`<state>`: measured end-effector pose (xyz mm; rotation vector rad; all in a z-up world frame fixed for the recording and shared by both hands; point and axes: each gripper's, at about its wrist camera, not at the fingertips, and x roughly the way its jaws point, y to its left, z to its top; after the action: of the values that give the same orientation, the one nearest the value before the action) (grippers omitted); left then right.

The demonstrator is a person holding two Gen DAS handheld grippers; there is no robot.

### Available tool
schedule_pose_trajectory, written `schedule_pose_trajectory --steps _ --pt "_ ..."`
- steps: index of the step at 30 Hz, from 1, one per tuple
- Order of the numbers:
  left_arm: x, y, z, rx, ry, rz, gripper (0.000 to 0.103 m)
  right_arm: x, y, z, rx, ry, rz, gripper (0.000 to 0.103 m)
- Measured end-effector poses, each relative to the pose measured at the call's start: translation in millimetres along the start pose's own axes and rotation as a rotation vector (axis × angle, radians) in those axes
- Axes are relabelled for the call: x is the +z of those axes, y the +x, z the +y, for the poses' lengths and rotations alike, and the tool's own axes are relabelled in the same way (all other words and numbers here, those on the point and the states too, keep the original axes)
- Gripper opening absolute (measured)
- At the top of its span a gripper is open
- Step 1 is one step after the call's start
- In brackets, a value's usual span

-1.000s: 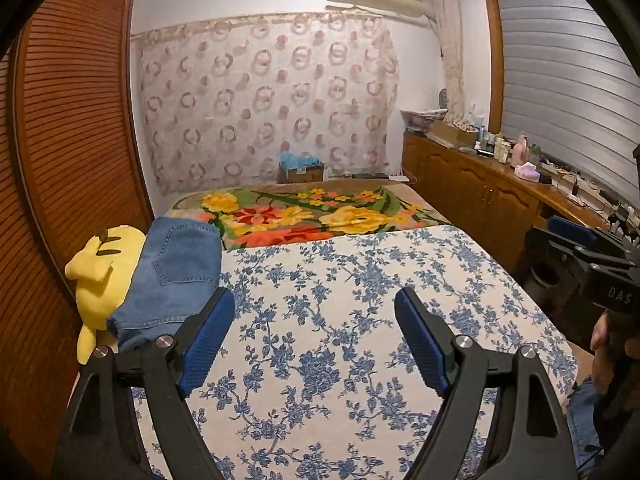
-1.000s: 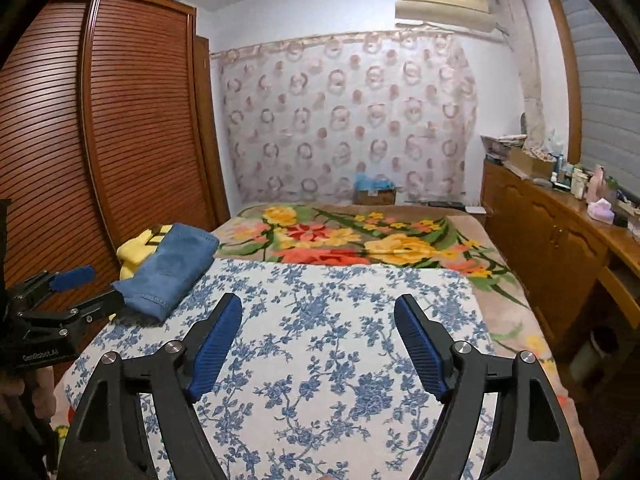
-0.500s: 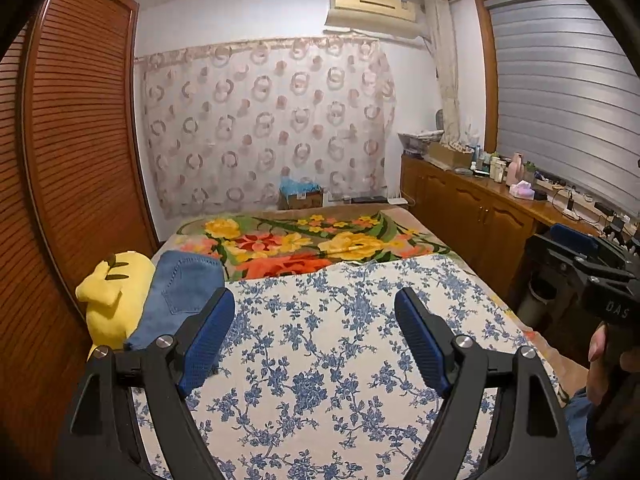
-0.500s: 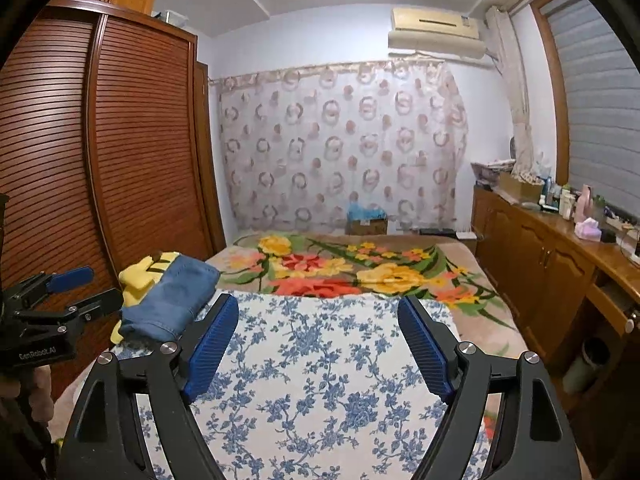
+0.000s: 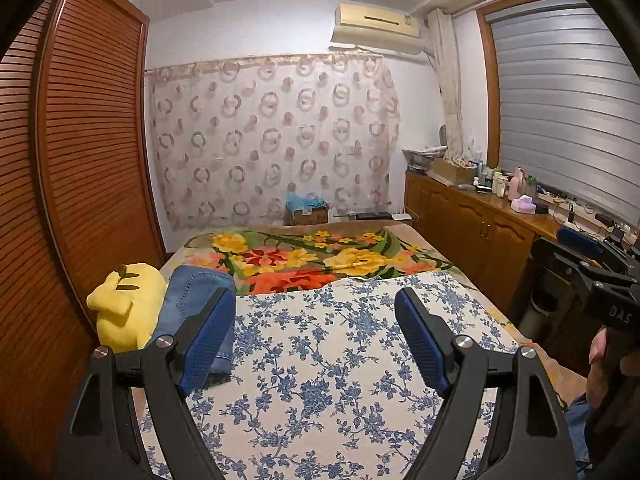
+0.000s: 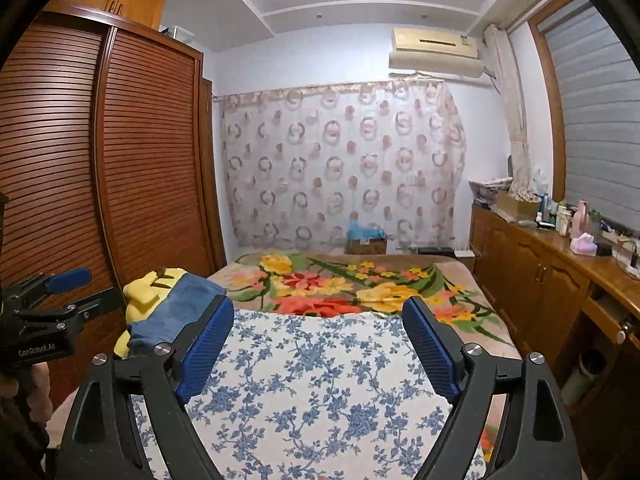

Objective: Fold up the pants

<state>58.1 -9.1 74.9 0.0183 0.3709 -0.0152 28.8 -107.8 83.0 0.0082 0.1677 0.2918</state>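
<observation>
Blk grippers (image 5: 316,340), blue pads (image 5: 206,344) (ribbed).

Readable text, 2 items:
1. "GenRobot.AI", white print, on black body of left gripper (image 6: 66,294), seen in right wrist view.
2. "DAS", white, cut off at frame edge, on black body of right gripper (image 5: 582,254), left wrist view.

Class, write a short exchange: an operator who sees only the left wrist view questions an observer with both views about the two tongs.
Operator: I see the right tongs only side-on. Are they open?
Observer: Yes. In the right wrist view the right tongs have just been opening, and nothing is between them.
Operator: What holds my left tongs?
Observer: A hand grips their handle, low at the left edge of the right wrist view.
</observation>
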Motion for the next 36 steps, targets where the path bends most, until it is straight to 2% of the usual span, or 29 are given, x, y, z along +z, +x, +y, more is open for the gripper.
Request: schedule_pose_trajectory --steps 36 --pt "-5.6 -1.2 8.2 0.005 -0.012 0.003 0.083 -8.5 8.9 -9.8 0.002 -0.012 0.002 0.089"
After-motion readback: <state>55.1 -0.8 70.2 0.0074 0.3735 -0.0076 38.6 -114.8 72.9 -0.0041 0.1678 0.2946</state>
